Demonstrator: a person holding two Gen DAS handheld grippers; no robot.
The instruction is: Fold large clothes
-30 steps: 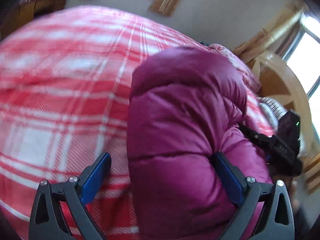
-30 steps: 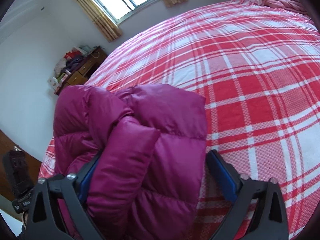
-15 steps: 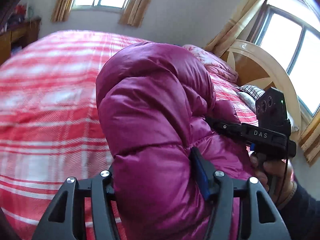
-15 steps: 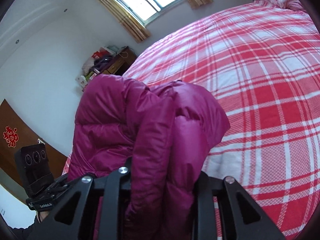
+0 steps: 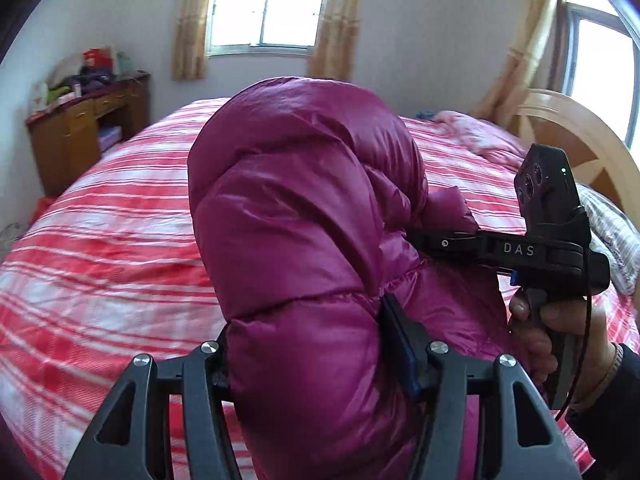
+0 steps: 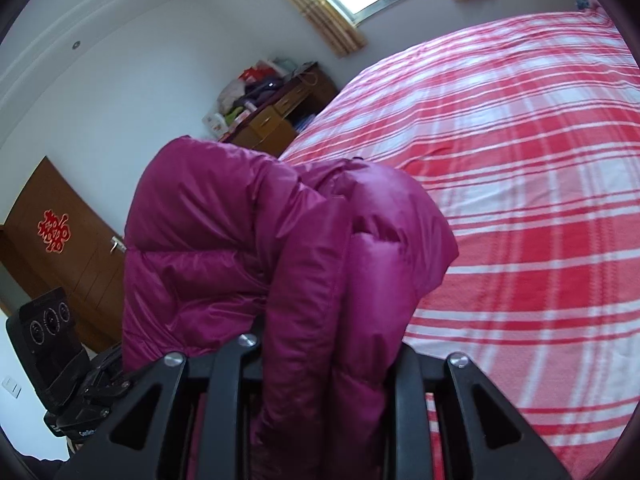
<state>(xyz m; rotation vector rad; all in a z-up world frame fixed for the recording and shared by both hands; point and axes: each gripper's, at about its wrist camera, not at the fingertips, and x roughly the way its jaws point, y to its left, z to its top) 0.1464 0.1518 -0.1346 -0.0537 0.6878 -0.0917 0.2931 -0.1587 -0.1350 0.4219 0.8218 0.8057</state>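
A magenta puffer jacket (image 5: pixel 304 216) is bunched and lifted above the bed. My left gripper (image 5: pixel 316 356) is shut on a thick fold of it; its fingertips are buried in the fabric. My right gripper (image 6: pixel 328 344) is shut on another fold of the same jacket (image 6: pixel 280 240), which hangs over its jaws. The right gripper also shows in the left wrist view (image 5: pixel 520 252), held by a hand and reaching into the jacket from the right. The left gripper's body shows in the right wrist view (image 6: pixel 52 344) at the lower left.
A bed with a red and white plaid sheet (image 5: pixel 100 248) lies under the jacket and fills the right wrist view (image 6: pixel 520 160). A wooden dresser (image 5: pixel 80 128) stands at the far left. A wooden headboard (image 5: pixel 568 136) and pink bedding (image 5: pixel 476 136) lie at the right. A brown door (image 6: pixel 60 240) is behind.
Both grippers closed on the jacket about a second ago and have lifted it off the sheet. The views have tilted up toward the windows and walls.
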